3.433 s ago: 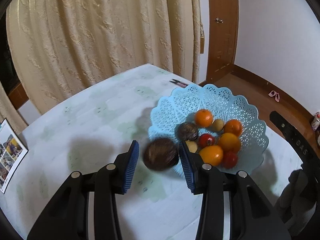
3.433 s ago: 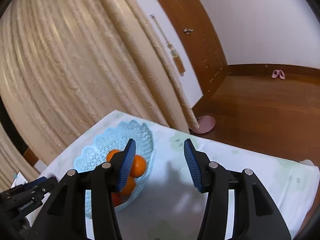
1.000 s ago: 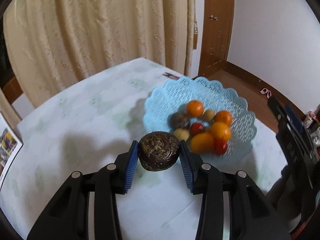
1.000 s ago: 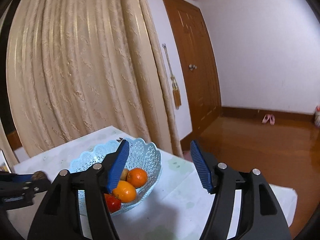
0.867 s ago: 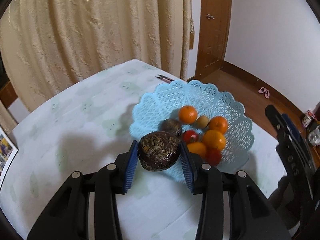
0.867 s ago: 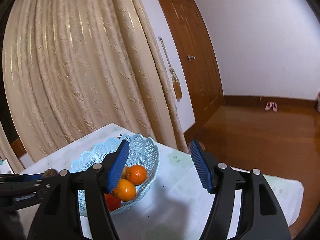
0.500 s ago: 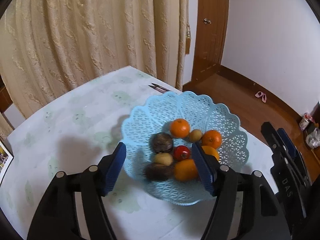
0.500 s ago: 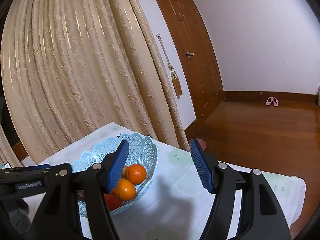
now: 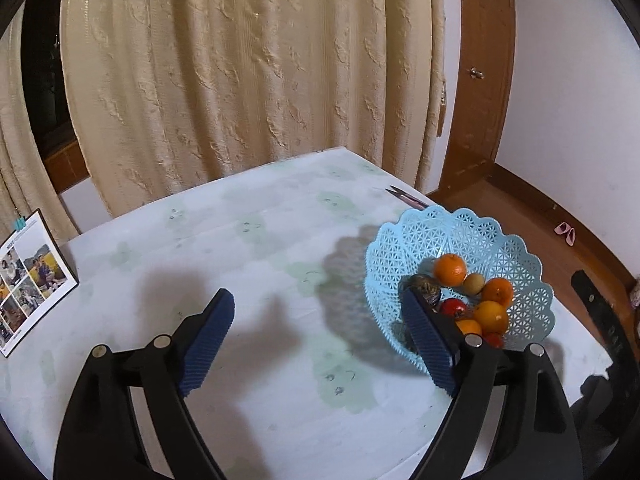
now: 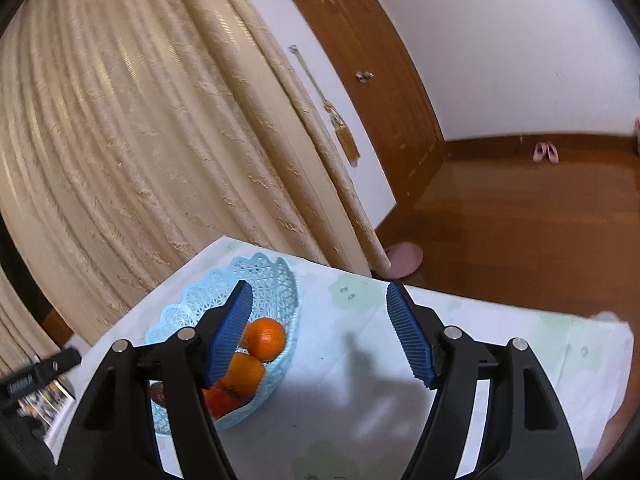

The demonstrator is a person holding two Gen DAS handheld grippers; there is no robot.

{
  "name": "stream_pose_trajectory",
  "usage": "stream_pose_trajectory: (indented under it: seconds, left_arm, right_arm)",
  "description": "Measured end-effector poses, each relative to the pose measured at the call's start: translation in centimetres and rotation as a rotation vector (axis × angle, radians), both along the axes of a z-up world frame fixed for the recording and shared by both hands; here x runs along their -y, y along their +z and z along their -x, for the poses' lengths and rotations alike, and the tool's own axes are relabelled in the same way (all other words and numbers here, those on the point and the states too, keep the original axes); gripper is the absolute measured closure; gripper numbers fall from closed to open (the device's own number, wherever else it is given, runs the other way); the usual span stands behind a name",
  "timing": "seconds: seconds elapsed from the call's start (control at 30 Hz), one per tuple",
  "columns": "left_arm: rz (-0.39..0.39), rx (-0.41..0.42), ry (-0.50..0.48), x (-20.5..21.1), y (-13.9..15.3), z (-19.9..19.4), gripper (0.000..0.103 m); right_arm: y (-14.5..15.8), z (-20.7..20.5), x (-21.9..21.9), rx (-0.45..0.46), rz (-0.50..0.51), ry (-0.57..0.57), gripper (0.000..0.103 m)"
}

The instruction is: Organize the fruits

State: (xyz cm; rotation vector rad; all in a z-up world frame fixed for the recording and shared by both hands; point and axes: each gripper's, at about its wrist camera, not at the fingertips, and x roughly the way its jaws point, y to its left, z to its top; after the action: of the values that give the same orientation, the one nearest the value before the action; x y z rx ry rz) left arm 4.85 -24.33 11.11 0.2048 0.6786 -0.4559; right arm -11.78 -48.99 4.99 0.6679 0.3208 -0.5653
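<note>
The fruits (image 9: pixel 472 300) lie together in the light blue lattice basket (image 9: pixel 460 236), which stands on the table (image 9: pixel 260 248) near its right edge as seen from your left wrist camera. In that pile you can make out an orange (image 9: pixel 450 269) at the back, a small yellowish fruit (image 9: pixel 474 283) just beside it, two more oranges to the right, a red fruit (image 9: pixel 453 306) lower down, and a dark brown rough-skinned fruit (image 9: pixel 425 288) at the left of the group, partly hidden behind one blue pad. From your right wrist camera the same basket (image 10: pixel 260 280) sits to the lower left, with an orange (image 10: pixel 265 338) resting against its near wall.

Your left gripper (image 9: pixel 316 340) hangs above the tablecloth with its fingers spread wide and nothing between them; its right pad overlaps the basket's near rim in the view. Your right gripper (image 10: pixel 320 332) is likewise spread wide and holds nothing, above the cloth just beside the basket.

A photo card (image 9: pixel 30 276) stands at the table's far left. Small scissors (image 9: pixel 406 198) lie on the cloth just behind the basket. A cream curtain (image 9: pixel 240 72) hangs behind the table, with a wooden door (image 10: pixel 376 80) to its right.
</note>
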Motion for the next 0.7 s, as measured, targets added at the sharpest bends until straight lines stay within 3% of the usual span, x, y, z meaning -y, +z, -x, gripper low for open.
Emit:
stream_pose_trajectory:
  seconds: [0.27,0.7]
  left_arm:
    - [-0.027,0.059,-0.015,0.2,-0.5,2.0,0.015]
    - [-0.061,0.157,-0.027,0.8,-0.2,4.4,0.011]
  right_arm:
    - [-0.2,-0.2,0.2,-0.021,-0.006,-0.013,0.031]
    - [0.6,-1.5,-2.6,-0.085,0.083,0.109,0.021]
